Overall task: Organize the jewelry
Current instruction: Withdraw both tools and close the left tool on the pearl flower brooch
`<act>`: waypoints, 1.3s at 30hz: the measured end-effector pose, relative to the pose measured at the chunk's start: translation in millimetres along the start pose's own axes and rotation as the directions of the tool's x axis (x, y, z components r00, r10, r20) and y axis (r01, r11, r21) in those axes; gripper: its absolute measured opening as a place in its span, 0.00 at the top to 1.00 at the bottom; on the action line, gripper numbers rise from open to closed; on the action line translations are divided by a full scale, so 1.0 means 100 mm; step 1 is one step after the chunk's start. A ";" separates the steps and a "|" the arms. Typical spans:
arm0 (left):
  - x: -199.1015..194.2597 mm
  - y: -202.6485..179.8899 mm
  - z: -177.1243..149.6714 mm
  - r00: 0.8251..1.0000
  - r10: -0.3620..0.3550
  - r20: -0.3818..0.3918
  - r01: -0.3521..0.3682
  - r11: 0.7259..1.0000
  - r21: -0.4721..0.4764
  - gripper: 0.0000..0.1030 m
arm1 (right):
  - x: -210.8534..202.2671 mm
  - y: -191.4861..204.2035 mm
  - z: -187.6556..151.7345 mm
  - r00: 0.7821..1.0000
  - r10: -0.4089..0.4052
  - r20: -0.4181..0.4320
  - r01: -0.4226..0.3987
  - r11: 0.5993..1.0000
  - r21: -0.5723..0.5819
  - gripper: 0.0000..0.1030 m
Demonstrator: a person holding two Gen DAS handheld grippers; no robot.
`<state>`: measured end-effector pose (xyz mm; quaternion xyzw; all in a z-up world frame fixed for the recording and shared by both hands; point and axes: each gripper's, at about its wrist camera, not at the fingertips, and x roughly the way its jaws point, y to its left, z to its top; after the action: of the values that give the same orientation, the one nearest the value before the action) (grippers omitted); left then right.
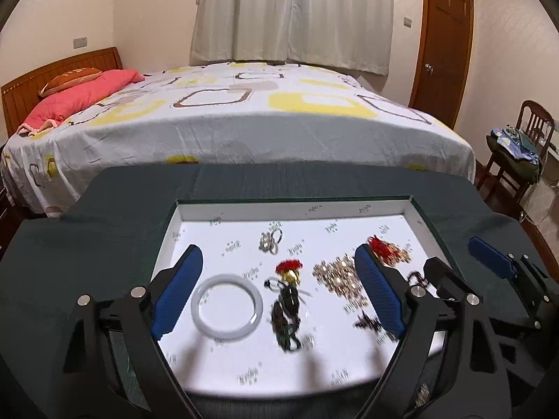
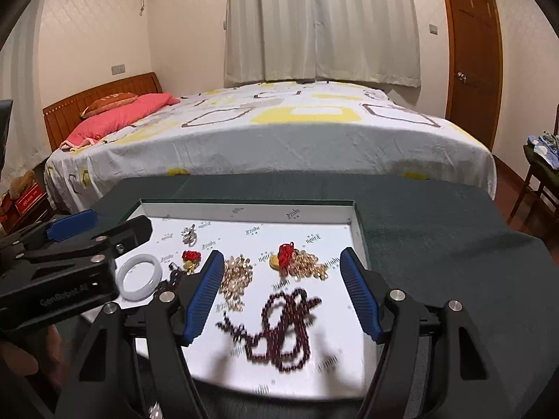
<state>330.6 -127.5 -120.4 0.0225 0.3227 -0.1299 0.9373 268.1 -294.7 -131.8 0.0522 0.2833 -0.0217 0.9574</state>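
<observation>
A shallow white tray (image 1: pixel 293 210) (image 2: pixel 244 209) lies on a dark green cloth and holds the jewelry. My left gripper (image 1: pixel 279 293) is open above it, over a white jade bangle (image 1: pixel 226 308) (image 2: pixel 139 276) and a dark bead string with a red-and-gold charm (image 1: pixel 287 305). Silver rings (image 1: pixel 269 241) (image 2: pixel 188 235) lie farther back. My right gripper (image 2: pixel 283 293) is open above a dark red bead necklace (image 2: pixel 283 328). A gold chain pile (image 1: pixel 337 279) (image 2: pixel 236 276) and a red-knot gold pendant (image 2: pixel 297 260) (image 1: pixel 386 249) lie beyond it. Both grippers are empty.
The tray sits on a cloth-covered table (image 1: pixel 122 216) (image 2: pixel 436 237). A large bed (image 1: pixel 244 118) stands just beyond it. A wooden chair with clothes (image 1: pixel 517 146) is at the right, a door (image 1: pixel 443 42) behind. The right gripper's body (image 1: pixel 503 269) shows beside the tray.
</observation>
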 end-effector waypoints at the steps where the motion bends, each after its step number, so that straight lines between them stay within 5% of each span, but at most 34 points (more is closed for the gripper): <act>1: -0.05 0.00 -0.02 1.000 0.000 0.002 0.000 1.000 -0.003 0.16 | -0.08 -0.01 -0.03 1.000 -0.005 0.008 0.005 1.000 0.002 0.31; 17: -0.73 -0.03 -0.79 1.000 0.005 -0.002 -0.005 0.998 -0.064 0.16 | -0.89 -0.28 -0.64 0.999 -0.047 0.002 0.047 0.998 0.041 0.30; 27: -0.55 -0.36 -1.17 0.994 0.006 -0.111 -0.008 1.000 -0.023 0.25 | -1.09 -0.68 -0.95 0.997 -0.071 -0.023 0.074 0.986 0.147 0.30; 39: -0.35 -0.46 -1.29 0.981 0.017 -0.195 -0.018 1.000 0.000 0.44 | -1.09 -0.70 -1.03 1.000 -0.019 -0.020 0.022 0.982 0.185 0.30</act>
<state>214.8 -147.7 -198.6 0.0371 0.4127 -0.1186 0.9024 116.2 -351.8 -164.2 0.1384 0.2895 -0.0575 0.9454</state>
